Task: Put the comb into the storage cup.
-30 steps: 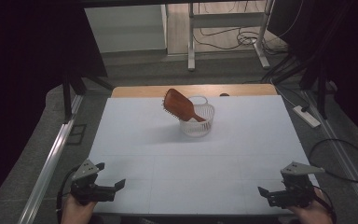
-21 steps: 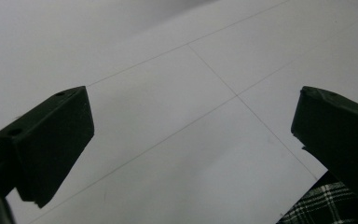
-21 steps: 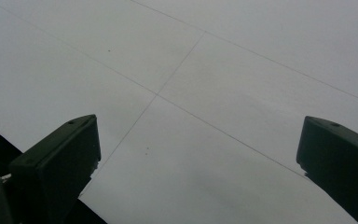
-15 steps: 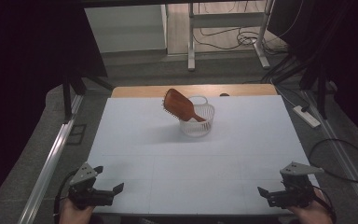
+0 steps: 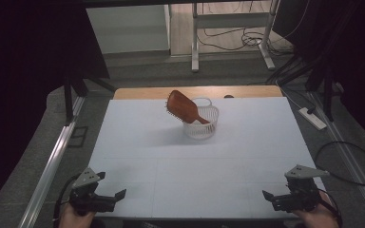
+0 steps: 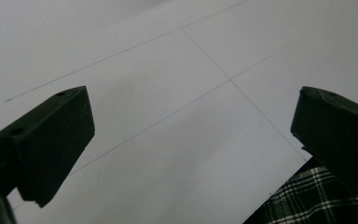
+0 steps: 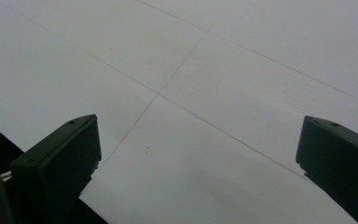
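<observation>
- Starting pt: both grippers parked at near edge of white table, w/ nothing held
- Left gripper at near-left corner, jaws spread wide; its own view has bare table surface btwn the black jaws, plus a bit of plaid cloth past the table edge
- Right gripper at near-right corner, jaws also wide apart, over blank surface w/ thin seam lines
- Target: brown hairbrush sits tilted in small white basket, far-centre of table, well apart from both grippers; paddle head sticks up & out over left rim, handle end down inside the basket
- Judging step in hand = reach fwd to brush; either arm can get there, left has cleaner line to the exposed head
- Keep jaws wide on approach, come in above basket rim, not thru it
- Grip the head or neck across its thin side; flat face prob slips
- Basket looks light, so likely to tip or drag when brush lifts; right gripper could steady far rim, or lift straight along handle axis
- Bristle side faces down-left, I think; can't tell for sure, so avoid pinching bristles
</observation>
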{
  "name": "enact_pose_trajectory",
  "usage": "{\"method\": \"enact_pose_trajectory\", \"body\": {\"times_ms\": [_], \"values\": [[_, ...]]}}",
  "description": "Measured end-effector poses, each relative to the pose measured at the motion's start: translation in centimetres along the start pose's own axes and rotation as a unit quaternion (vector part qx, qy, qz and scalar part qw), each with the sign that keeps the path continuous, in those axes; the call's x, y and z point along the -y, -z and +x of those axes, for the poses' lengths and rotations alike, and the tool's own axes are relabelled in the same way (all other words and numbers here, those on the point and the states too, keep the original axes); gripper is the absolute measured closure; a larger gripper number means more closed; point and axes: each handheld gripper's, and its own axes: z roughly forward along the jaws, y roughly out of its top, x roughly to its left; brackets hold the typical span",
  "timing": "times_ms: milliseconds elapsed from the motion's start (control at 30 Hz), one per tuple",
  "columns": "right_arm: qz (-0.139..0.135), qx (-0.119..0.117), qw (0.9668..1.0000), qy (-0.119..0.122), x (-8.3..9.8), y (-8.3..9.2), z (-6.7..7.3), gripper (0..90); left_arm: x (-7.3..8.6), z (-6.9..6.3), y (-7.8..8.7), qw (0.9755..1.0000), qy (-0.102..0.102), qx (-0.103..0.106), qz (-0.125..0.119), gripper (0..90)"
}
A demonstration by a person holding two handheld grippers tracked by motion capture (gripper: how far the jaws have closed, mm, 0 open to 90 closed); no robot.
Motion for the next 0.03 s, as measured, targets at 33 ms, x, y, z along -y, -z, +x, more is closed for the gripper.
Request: {"method": "enact_pose_trajectory", "body": {"times_ms": [33], "values": [[0.0, 0.0, 1.0, 0.0, 0.0, 0.0, 0.0, 0.0, 0.0, 0.0, 0.0, 1.0, 0.0, 0.0, 0.0, 0.1]]}}
